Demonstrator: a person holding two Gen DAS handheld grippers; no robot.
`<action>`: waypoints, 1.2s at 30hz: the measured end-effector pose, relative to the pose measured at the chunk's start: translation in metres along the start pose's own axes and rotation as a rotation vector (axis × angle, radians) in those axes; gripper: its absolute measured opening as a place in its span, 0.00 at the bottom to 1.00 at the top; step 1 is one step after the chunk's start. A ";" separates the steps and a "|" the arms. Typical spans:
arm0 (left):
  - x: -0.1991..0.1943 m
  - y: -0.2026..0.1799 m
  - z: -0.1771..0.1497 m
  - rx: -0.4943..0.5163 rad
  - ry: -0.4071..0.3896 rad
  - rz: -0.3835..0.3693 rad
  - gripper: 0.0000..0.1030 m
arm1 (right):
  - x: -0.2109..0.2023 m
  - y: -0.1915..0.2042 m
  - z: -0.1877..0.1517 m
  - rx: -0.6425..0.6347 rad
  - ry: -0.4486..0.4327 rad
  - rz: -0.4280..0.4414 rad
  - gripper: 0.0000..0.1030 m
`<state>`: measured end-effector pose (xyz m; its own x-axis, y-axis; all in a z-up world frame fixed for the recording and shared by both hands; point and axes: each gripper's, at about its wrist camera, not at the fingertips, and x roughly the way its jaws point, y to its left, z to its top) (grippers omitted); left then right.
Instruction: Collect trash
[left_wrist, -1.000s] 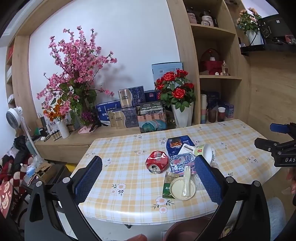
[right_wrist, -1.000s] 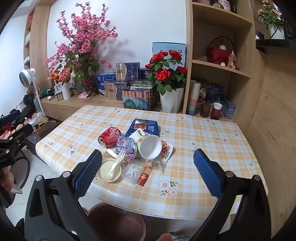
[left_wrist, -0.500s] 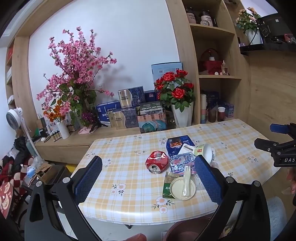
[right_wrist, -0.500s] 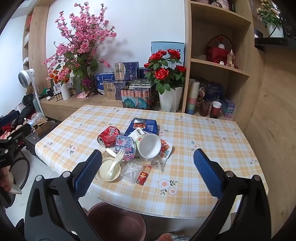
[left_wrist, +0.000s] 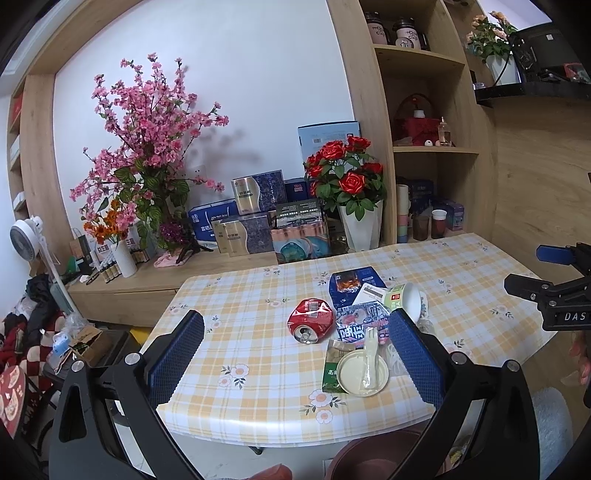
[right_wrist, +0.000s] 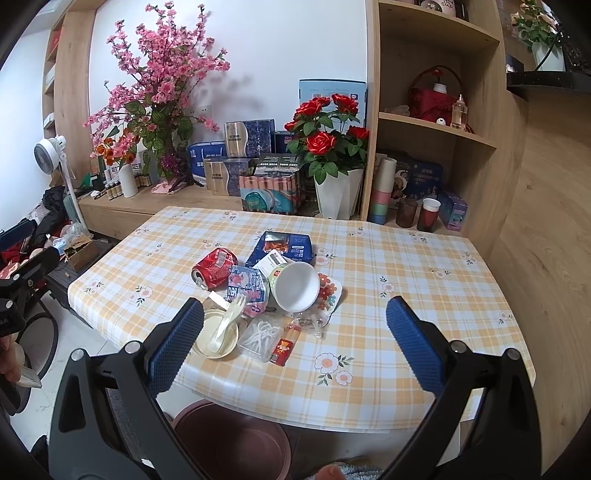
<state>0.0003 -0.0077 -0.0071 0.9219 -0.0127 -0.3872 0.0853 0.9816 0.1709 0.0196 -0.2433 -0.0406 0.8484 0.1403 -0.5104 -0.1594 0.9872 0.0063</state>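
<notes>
Trash lies in a heap at the centre of the frame on the checked tablecloth: a crushed red can, a tipped white paper cup, a blue snack box, and a cream lid with a plastic fork on it. Both the left gripper and the right gripper hang above the table's near edge, jaws spread wide and empty. A maroon bin stands at lower centre, under the table edge.

Can left of cup
</notes>
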 end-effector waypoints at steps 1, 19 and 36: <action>0.000 0.000 0.000 0.000 0.000 0.000 0.95 | 0.000 -0.001 0.000 0.002 0.001 0.000 0.95; 0.001 0.001 -0.004 -0.008 0.000 0.001 0.95 | 0.001 -0.001 -0.001 0.003 0.002 0.000 0.95; 0.000 0.004 -0.004 -0.012 -0.001 0.005 0.95 | 0.001 0.000 0.000 0.003 0.003 -0.001 0.95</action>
<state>-0.0012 -0.0033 -0.0102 0.9225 -0.0079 -0.3859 0.0761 0.9839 0.1620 0.0206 -0.2436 -0.0414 0.8469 0.1388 -0.5134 -0.1570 0.9876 0.0079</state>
